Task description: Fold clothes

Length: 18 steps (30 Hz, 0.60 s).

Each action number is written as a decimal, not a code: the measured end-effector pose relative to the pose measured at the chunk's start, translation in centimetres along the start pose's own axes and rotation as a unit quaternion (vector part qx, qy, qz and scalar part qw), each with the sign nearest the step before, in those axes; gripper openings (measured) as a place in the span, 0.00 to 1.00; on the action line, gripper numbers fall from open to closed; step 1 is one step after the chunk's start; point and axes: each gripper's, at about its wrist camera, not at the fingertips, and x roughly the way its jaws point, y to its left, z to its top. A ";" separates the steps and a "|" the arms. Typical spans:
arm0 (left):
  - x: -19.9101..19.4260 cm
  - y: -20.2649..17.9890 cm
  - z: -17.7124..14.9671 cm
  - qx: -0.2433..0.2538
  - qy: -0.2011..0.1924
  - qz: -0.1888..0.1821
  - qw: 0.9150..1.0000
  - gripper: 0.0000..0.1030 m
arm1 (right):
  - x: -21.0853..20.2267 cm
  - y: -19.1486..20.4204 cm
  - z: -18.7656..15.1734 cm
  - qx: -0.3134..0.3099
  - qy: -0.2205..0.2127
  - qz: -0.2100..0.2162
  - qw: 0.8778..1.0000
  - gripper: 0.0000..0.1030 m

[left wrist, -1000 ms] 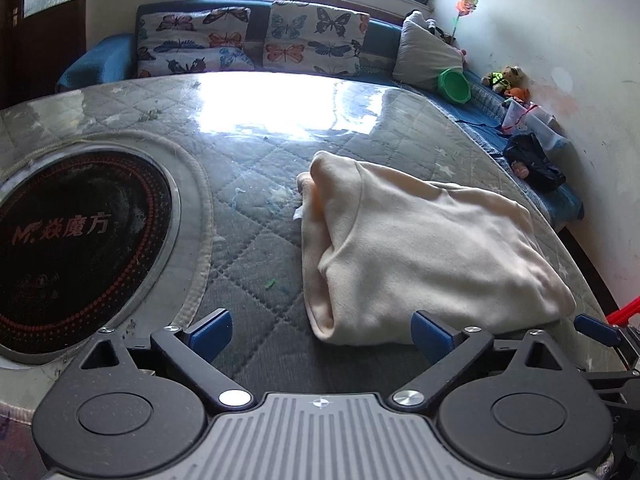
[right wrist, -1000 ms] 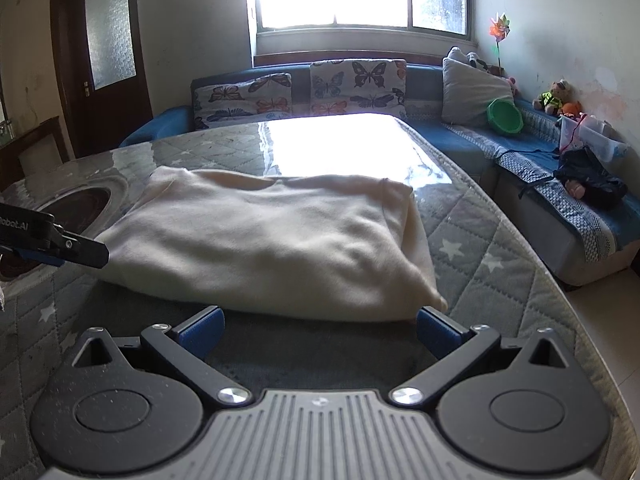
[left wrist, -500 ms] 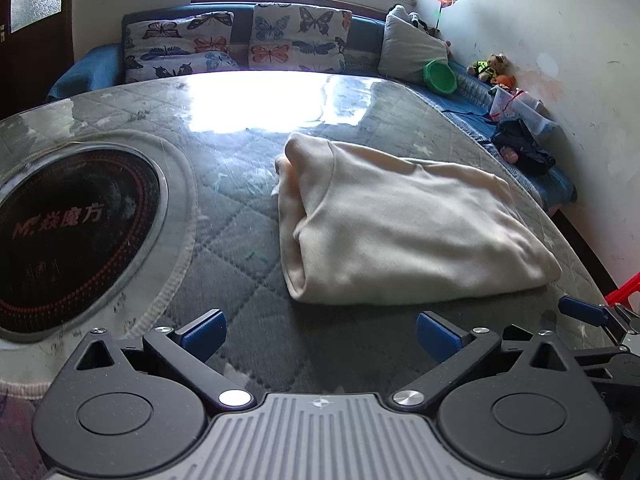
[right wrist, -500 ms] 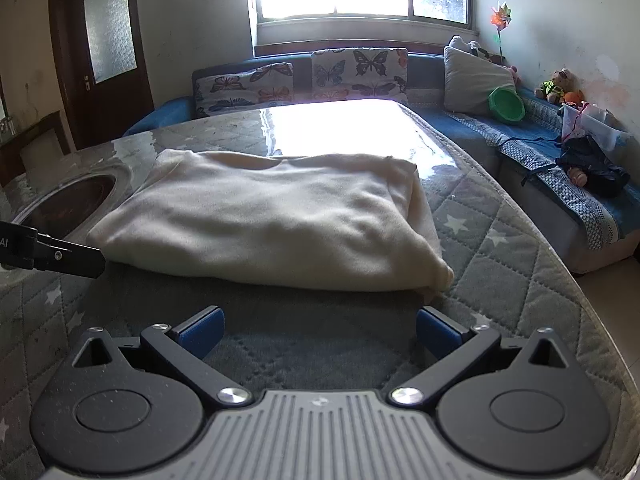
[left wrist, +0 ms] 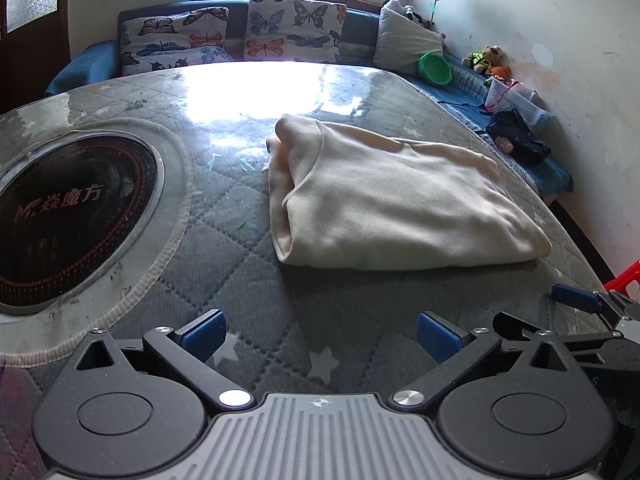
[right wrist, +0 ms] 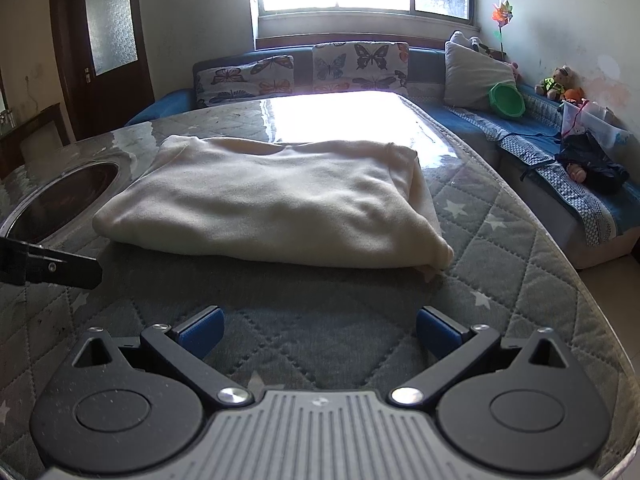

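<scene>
Cream fleece, already doubled into a thick rectangle, is what the folded garment (left wrist: 396, 200) is showing as it is lying on the quilted grey surface (left wrist: 224, 248), well to the window side of both claws and touching neither. The left claw (left wrist: 319, 330) is hanging released, its blue pads spread wide over bare quilting, with the garment ahead and off to its right; the round black cooker plate (left wrist: 68, 216) is sitting on the garment's far side from the right claw. The right claw (right wrist: 319, 326) is likewise hanging spread and empty, and the garment (right wrist: 272, 208) is lying almost straight ahead of it, its long axis running crosswise to the fingers. Judging by this, the right claw is sitting squarer to the near folded edge, while the left claw is facing one short end where the layers are gaping open. Any further fold would probably be turning on that crosswise axis, each claw taking one near corner; the task is looking close to finished.
</scene>
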 end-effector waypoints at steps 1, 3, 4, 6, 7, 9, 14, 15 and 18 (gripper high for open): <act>0.0 0.0 -0.1 0.001 0.000 0.000 1.000 1.00 | -0.1 0.1 0.0 -0.001 0.001 -0.001 1.000 1.00; -0.1 0.0 -0.4 0.001 0.001 0.001 1.000 1.00 | -0.2 0.2 -0.1 -0.002 0.003 0.000 1.000 1.00; -0.1 0.1 -0.4 0.000 0.001 0.002 1.000 1.00 | -0.2 0.3 -0.1 -0.002 0.003 0.000 1.000 1.00; -0.2 0.2 -0.6 -0.001 0.001 0.002 1.000 1.00 | -0.4 0.4 -0.2 -0.003 0.003 0.000 1.000 1.00; -0.3 0.2 -0.7 -0.001 0.001 0.003 1.000 1.00 | -0.5 0.5 -0.2 -0.004 0.003 0.001 1.000 1.00; -0.4 0.3 -0.9 -0.001 0.000 0.004 1.000 1.00 | -0.6 0.7 -0.2 -0.005 0.004 0.001 1.000 1.00; -0.6 0.4 -1.4 0.002 0.001 0.010 1.000 1.00 | -0.9 1.0 -0.2 -0.007 0.002 0.002 1.000 1.00; -0.6 0.4 -1.5 0.002 0.001 0.011 1.000 1.00 | -1.0 1.1 -0.2 -0.008 0.001 0.002 1.000 1.00; -0.7 0.4 -1.7 0.004 0.003 0.012 1.000 1.00 | -1.2 1.3 -0.2 -0.009 0.000 0.001 1.000 1.00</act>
